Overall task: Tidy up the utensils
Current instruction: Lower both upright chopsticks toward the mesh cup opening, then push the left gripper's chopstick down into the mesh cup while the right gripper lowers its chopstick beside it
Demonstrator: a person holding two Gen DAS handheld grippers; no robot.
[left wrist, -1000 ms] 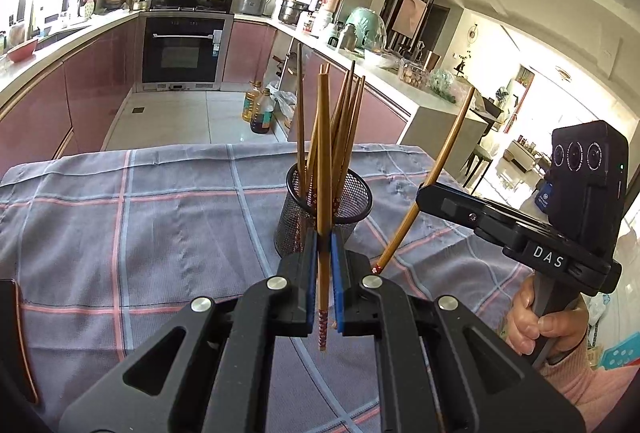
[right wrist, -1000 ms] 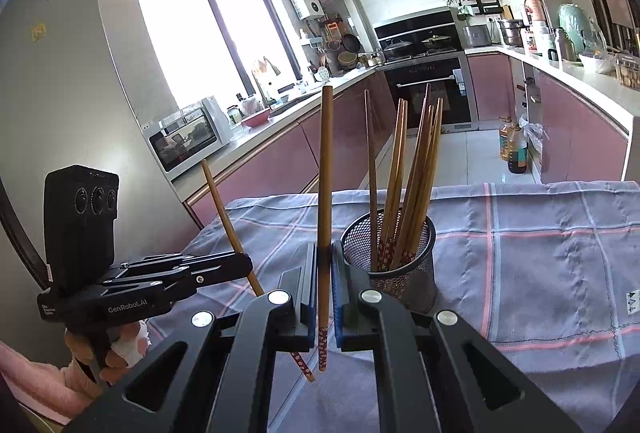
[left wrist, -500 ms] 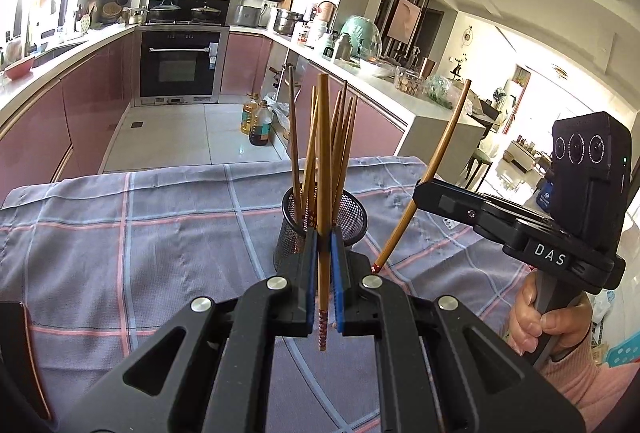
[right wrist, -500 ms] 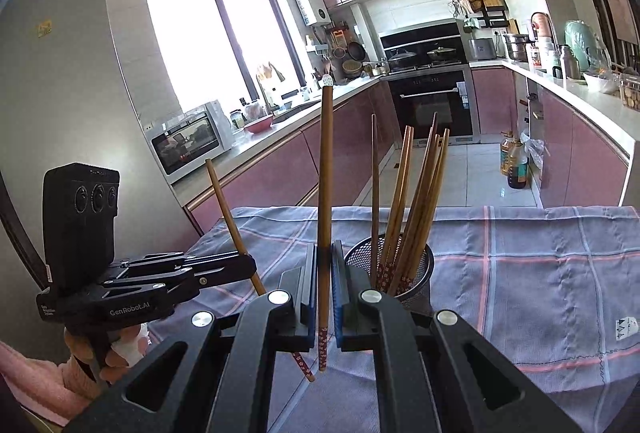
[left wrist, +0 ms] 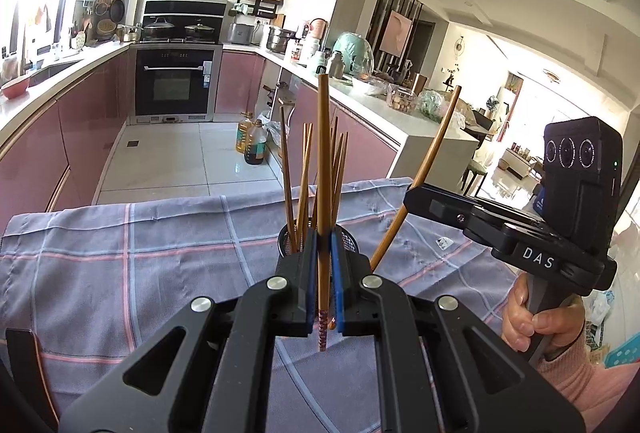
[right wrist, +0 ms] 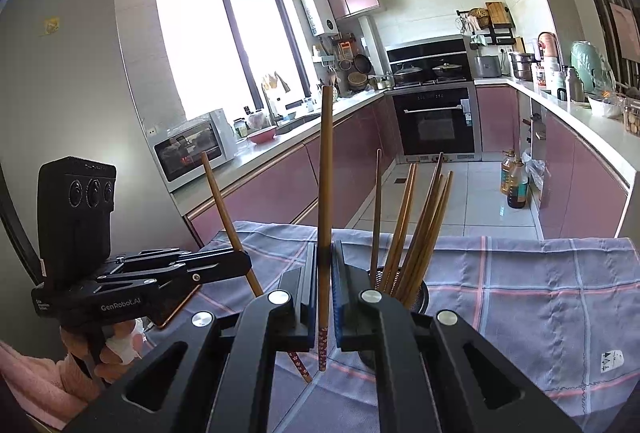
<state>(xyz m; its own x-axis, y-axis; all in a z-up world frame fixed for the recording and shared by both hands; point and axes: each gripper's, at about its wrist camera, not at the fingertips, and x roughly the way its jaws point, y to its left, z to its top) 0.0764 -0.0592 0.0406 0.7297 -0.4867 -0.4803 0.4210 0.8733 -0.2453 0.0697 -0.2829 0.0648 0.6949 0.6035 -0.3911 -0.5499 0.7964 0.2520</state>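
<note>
Left gripper point(left wrist: 323, 273) and right gripper point(right wrist: 324, 281) are each gripping one chopstick point(left wrist: 324, 169) upright above the mesh holder point(left wrist: 285, 241).

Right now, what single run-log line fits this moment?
left claw: shut on chopstick | right claw: shut on chopstick | mesh holder: several chopsticks upright

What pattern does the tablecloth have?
Grey tablecloth with pink and pale checked lines, clearest in the left wrist view.

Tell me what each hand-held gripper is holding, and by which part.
Left hand-held gripper: one chopstick, pinched near its patterned lower end. Right hand-held gripper: another chopstick, held the same way.
</note>
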